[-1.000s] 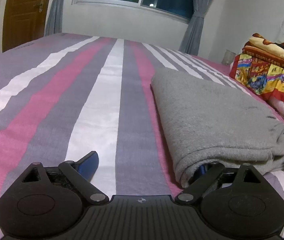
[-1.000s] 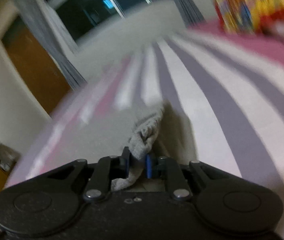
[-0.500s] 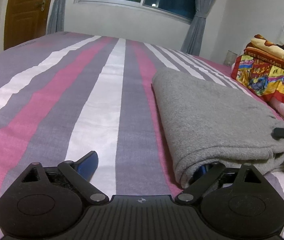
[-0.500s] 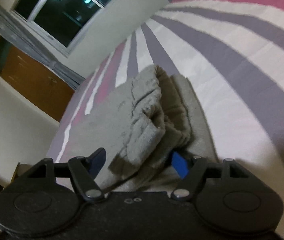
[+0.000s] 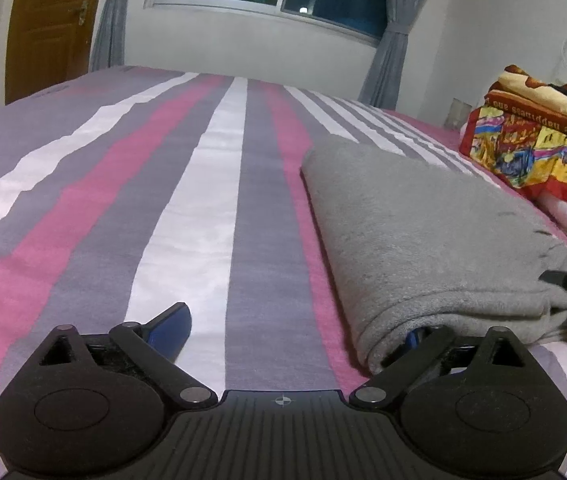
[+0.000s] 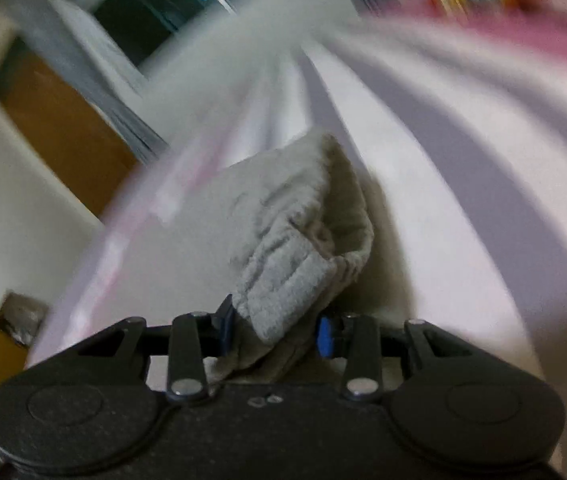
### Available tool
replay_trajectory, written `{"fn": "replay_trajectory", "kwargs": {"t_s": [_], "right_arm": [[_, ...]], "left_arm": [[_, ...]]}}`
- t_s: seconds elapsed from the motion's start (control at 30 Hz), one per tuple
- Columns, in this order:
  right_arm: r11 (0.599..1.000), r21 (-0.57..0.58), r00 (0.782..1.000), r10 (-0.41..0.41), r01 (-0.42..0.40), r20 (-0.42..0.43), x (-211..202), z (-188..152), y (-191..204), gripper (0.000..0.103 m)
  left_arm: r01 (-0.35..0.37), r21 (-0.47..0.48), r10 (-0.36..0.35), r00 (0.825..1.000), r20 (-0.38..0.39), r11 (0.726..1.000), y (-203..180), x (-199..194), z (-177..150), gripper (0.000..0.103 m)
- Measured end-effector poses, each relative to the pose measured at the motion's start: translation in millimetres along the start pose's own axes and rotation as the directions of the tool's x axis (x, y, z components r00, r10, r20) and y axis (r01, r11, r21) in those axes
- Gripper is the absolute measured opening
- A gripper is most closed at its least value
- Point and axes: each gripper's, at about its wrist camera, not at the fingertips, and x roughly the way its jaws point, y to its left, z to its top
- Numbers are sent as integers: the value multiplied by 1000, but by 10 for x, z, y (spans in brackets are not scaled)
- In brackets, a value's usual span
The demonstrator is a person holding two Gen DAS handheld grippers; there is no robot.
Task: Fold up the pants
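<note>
Grey pants (image 5: pixel 423 240): we are seeing them folded on the striped bed (image 5: pixel 187 208).
Left tongs (image 5: pixel 295 330): spreading wide, one finger tucked under the fold.
Right tongs (image 6: pixel 273 326): closing around the bunched waistband (image 6: pixel 283 276).
Blanket (image 5: pixel 531 148) writing: mirrored, unreadable.

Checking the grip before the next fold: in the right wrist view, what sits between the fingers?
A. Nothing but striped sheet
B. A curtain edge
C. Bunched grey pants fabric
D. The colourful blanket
C: a bunched grey pants edge lies between the right gripper fingers, which are closing on it.
</note>
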Motion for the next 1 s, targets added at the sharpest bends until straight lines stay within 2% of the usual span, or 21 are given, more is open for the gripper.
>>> {"fn": "replay_trajectory", "kwargs": {"t_s": [0.1, 0.2, 0.23, 0.3, 0.33, 0.4, 0.47, 0.5, 0.53, 0.63, 0.73, 0.83, 0.9, 0.93, 0.97, 1.0], "right_arm": [[1000, -26, 1000, -2, 3, 25, -66, -9, 70, 37], [996, -74, 993, 62, -54, 102, -290, 26, 138, 37], [995, -86, 993, 52, -43, 105, -281, 24, 111, 37], [998, -60, 999, -28, 29, 16, -91, 11, -8, 37], [999, -16, 999, -33, 33, -24, 17, 10, -117, 38], [1000, 14, 999, -17, 18, -34, 9, 47, -141, 40], [1000, -15, 999, -27, 26, -41, -14, 78, -93, 45], [999, -38, 999, -33, 31, -43, -64, 56, -68, 49], [998, -59, 999, -35, 32, -42, -93, 65, -41, 57], [993, -101, 998, -61, 62, 14, -252, 75, 42, 77], [983, -166, 994, -66, 80, 85, -485, 115, 96, 78], [965, -241, 985, -64, 102, 160, -547, 206, 240, 78], [959, -262, 981, -64, 111, 181, -467, 268, 318, 78], [955, -273, 983, -69, 115, 172, -391, 280, 342, 77], [947, -289, 983, -96, 138, 154, -291, 278, 318, 77], [930, -310, 978, -171, 199, 116, -136, 256, 284, 77]], "left_arm": [[3, -11, -3, 1000, 0, 1000, 16, 3, 7, 96], [0, -3, 0, 1000, 1, 1000, 1, 11, 3, 97], [-1, 6, 1, 1000, -1, 1000, -13, 20, 3, 98], [-8, 22, 8, 1000, -6, 1000, -45, 37, 6, 100], [-10, 21, 10, 1000, -6, 1000, -48, 37, 3, 100], [-12, 16, 12, 1000, -9, 1000, -45, 26, 0, 100], [-20, 24, 21, 1000, -18, 1000, -58, 2, 1, 100], [-25, 29, 26, 999, -32, 999, -70, -27, 10, 100], [-26, 28, 28, 999, -47, 999, -77, -81, 17, 100], [1, 15, 0, 996, -89, 1000, -37, -319, 36, 100], [34, 16, -34, 999, 1, 999, 16, -571, 136, 100], [49, -29, -48, 998, 29, 998, 13, -471, 384, 100], [68, -25, -68, 998, -10, 997, -49, -250, 474, 100], [76, -14, -77, 994, -72, 997, -86, -61, 469, 100], [82, -4, -82, 987, -141, 997, -107, 112, 419, 100], [94, -16, -95, 979, -182, 995, -89, 243, 365, 103]]}}
